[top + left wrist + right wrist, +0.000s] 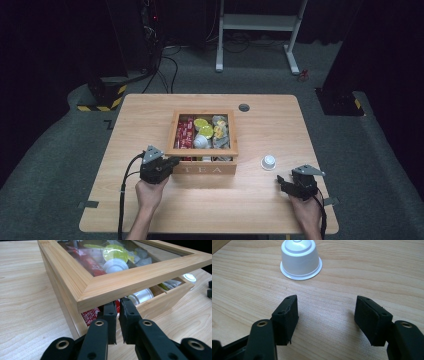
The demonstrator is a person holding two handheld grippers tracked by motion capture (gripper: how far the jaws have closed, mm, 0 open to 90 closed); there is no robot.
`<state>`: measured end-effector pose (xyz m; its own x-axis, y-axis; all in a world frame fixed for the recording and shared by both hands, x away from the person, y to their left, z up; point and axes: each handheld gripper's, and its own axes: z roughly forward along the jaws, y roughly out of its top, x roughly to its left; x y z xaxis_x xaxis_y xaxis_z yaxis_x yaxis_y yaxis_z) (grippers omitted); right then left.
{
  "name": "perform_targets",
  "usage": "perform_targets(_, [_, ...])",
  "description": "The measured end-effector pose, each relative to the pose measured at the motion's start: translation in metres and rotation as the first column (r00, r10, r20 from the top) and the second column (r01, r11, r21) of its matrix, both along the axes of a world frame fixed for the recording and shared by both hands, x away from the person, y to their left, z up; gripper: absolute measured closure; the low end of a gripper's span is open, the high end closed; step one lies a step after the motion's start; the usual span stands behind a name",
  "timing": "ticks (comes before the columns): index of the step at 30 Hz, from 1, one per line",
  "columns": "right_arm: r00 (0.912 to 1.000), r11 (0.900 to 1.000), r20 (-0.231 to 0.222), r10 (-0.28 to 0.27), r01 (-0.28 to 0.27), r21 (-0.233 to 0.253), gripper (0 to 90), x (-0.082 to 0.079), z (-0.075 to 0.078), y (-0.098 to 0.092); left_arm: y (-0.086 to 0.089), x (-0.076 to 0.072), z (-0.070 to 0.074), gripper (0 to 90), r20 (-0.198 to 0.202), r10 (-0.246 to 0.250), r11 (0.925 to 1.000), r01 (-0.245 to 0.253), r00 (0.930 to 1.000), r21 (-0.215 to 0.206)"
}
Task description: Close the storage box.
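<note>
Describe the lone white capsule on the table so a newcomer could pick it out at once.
Start from the wooden tea box in the middle of the table. Just off its front right corner, on bare wood ahead of the open right tongs, stands the white capsule, wide rim down. Unlike the other capsules, it sits outside the box.

From above your side, the high view looks forward and down on the whole light wooden table (pixel 150 210). Your left gripper view sits close under the glass-paned wooden tea box lid (pixel 130 280). Your right gripper view faces the white plastic capsule (pixel 301 258), probably also the small white cup in the high view (pixel 268 162).
</note>
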<state>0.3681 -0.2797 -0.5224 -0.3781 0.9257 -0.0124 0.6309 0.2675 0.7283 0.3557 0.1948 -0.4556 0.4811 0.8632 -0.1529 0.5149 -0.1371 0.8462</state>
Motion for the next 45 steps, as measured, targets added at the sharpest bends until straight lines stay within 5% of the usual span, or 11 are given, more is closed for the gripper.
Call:
perform_targets(32, [1.0, 1.0, -0.002, 0.0, 0.0, 0.0, 35.1, 0.0, 0.0, 0.0, 0.004, -0.008, -0.015, 81.2, -0.034, 0.001, 1.0, -0.001, 0.9994, 0.001])
perform_targets(45, [1.0, 1.0, -0.001, 0.004, -0.004, -0.001, 34.9, 0.001, 0.0, 0.001, 0.016, -0.018, -0.017, 80.7, -0.022, 0.022, 0.9987, -0.023, 0.9995, -0.046])
